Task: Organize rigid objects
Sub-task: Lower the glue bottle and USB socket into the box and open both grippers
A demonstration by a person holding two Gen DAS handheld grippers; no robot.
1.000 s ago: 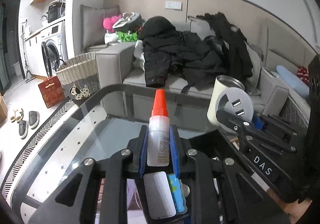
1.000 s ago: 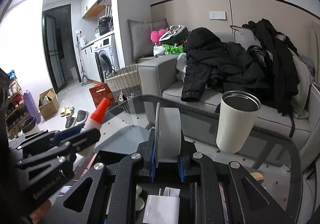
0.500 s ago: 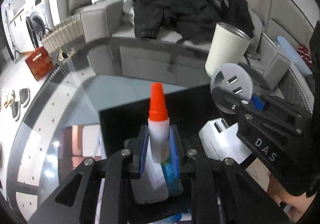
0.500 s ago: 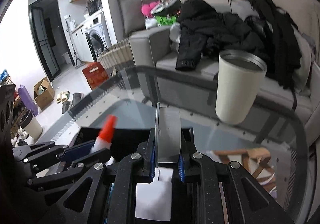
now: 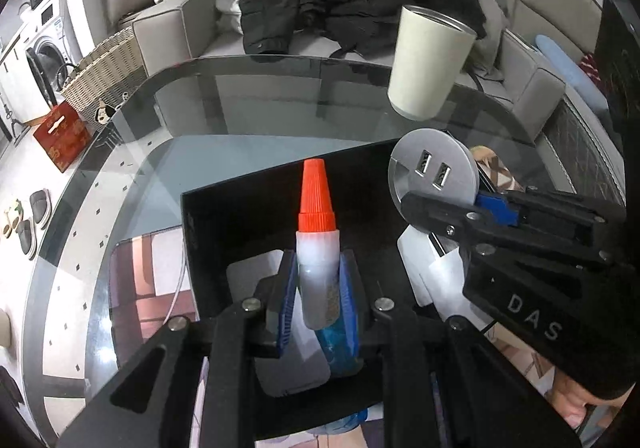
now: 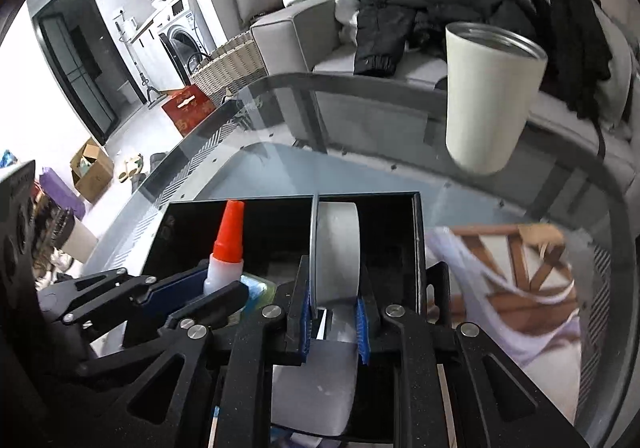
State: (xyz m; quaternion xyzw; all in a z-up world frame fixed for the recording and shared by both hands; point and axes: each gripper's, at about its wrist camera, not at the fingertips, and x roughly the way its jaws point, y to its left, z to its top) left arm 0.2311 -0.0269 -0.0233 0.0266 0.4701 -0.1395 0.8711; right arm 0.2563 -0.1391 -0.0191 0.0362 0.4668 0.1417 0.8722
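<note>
Two hand-held grippers over black divided plastic tray [image 5: 240, 191] on glass bench [image 5: 168, 135]. Left hand-held gripper [image 5: 319, 290] clamped on small clear glue bottle with orange cone cap [image 5: 317, 232]; right hand-held gripper [image 6: 334, 314] clamped on round silver USB socket disc [image 6: 336, 248], edge-on, possibly above tray's right compartment. Cream metal-rimmed tumbler [image 6: 486, 103] stands behind tray

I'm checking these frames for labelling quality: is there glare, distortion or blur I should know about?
Left wrist view: strong fisheye bending, black vignette corners; the glass table mirrors the room; the glue bottle in the left gripper is sharp. Right wrist view: blown-out white at the left edge, same bending, reflections under the white cup; the grey disc in the right gripper is sharp.
</note>
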